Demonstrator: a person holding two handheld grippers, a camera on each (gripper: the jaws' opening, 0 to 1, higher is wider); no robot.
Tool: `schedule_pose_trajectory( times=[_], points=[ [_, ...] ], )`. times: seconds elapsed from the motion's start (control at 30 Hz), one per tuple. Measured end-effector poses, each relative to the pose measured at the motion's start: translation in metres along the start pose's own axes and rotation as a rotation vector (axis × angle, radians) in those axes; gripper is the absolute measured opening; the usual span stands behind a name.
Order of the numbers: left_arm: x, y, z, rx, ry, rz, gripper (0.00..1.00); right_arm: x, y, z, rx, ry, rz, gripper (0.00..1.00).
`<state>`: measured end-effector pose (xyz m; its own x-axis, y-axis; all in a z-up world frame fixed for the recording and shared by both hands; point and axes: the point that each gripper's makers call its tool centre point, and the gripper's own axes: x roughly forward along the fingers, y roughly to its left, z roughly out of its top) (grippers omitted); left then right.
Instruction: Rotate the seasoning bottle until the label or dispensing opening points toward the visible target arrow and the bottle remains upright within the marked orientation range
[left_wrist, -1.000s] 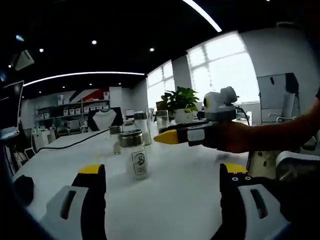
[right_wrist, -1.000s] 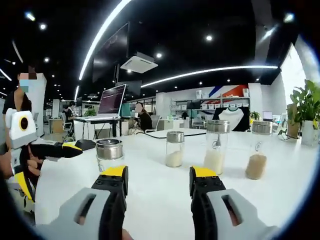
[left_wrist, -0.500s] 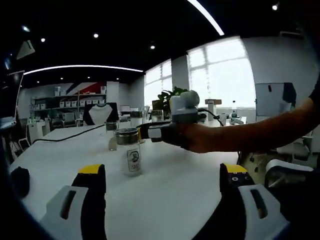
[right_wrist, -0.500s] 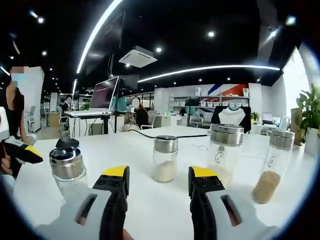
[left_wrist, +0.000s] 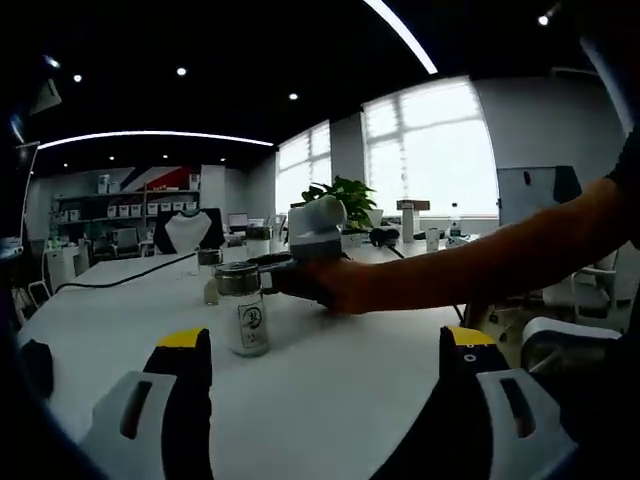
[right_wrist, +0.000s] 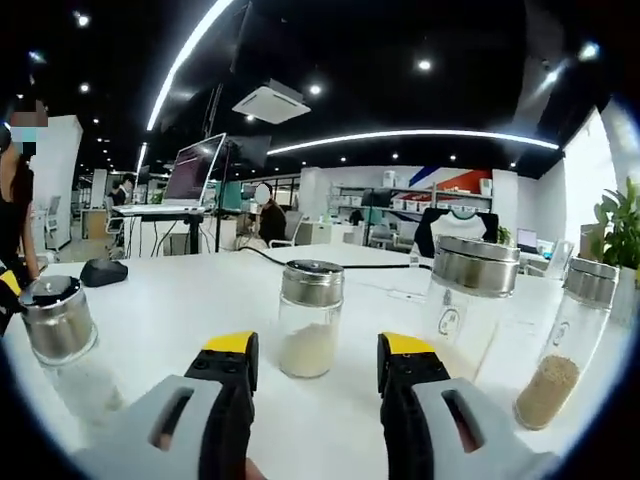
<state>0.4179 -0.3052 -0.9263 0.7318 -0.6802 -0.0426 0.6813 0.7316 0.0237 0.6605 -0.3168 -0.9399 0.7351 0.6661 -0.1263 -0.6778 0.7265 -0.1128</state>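
1. The seasoning bottle with the printed label (left_wrist: 244, 310) stands upright on the white counter (left_wrist: 340, 370), far left of centre in the left gripper view; its label faces this camera.
2. No target arrow or marked range can be made out on the counter, so I cannot tell whether the bottle's facing is right yet.
3. The right tool (left_wrist: 272, 262) reaches in from the right in that view, held in a person's hand, its tips just beside the bottle's metal cap; whether they touch it is hidden.
4. In the right gripper view the right tool (right_wrist: 313, 358) has its yellow-tipped jaws parted with nothing between them; a small shaker of white powder (right_wrist: 308, 318) stands beyond the gap, apart from it.
5. The left tool (left_wrist: 320, 350) hangs near, jaws spread wide and released, well apart from the bottle.
6. Judgement: no grasp has been made, so the rotation itself remains to be done.
7. More shakers stand on the counter: a steel-capped one (right_wrist: 58, 325) at left, a taller one (right_wrist: 468, 300) and one with brown grains (right_wrist: 560, 355) at right.
8. The room is an open office with ceiling light strips, bright windows (left_wrist: 430, 150), a potted plant (left_wrist: 340, 195) and far shelves (left_wrist: 110, 215).
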Motion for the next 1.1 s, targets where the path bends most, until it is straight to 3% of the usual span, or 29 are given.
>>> schedule_pose_trajectory(
  times=[0.3, 0.43, 0.57, 0.67, 0.8, 0.97, 1.1],
  points=[
    [0.0, 0.006, 0.0, -0.02, -0.01, 0.009, 1.0, 0.028, -0.007, -0.004, -0.01, 0.05, -0.03, 0.47],
    [0.0, 0.004, -0.004, -0.016, 0.005, 0.005, 1.0, 0.04, 0.0, -0.007, -0.034, 0.053, -0.011, 0.45],
    [0.0, 0.005, -0.005, -0.016, 0.002, 0.005, 1.0, 0.044, 0.004, -0.004, -0.037, 0.047, -0.001, 0.32],
    [0.001, 0.006, -0.006, -0.025, 0.002, 0.006, 1.0, 0.046, 0.003, -0.003, 0.0, 0.056, -0.019, 0.32],
    [0.001, 0.006, 0.001, -0.016, -0.014, 0.01, 1.0, 0.042, 0.004, 0.001, 0.07, 0.055, -0.008, 0.31],
    [-0.001, 0.009, 0.005, -0.019, -0.032, 0.032, 1.0, 0.025, 0.013, 0.02, 0.091, 0.038, 0.013, 0.3],
    [-0.002, 0.008, 0.005, -0.03, -0.043, 0.035, 0.99, 0.004, 0.022, 0.034, 0.058, 0.024, 0.046, 0.3]
  ],
)
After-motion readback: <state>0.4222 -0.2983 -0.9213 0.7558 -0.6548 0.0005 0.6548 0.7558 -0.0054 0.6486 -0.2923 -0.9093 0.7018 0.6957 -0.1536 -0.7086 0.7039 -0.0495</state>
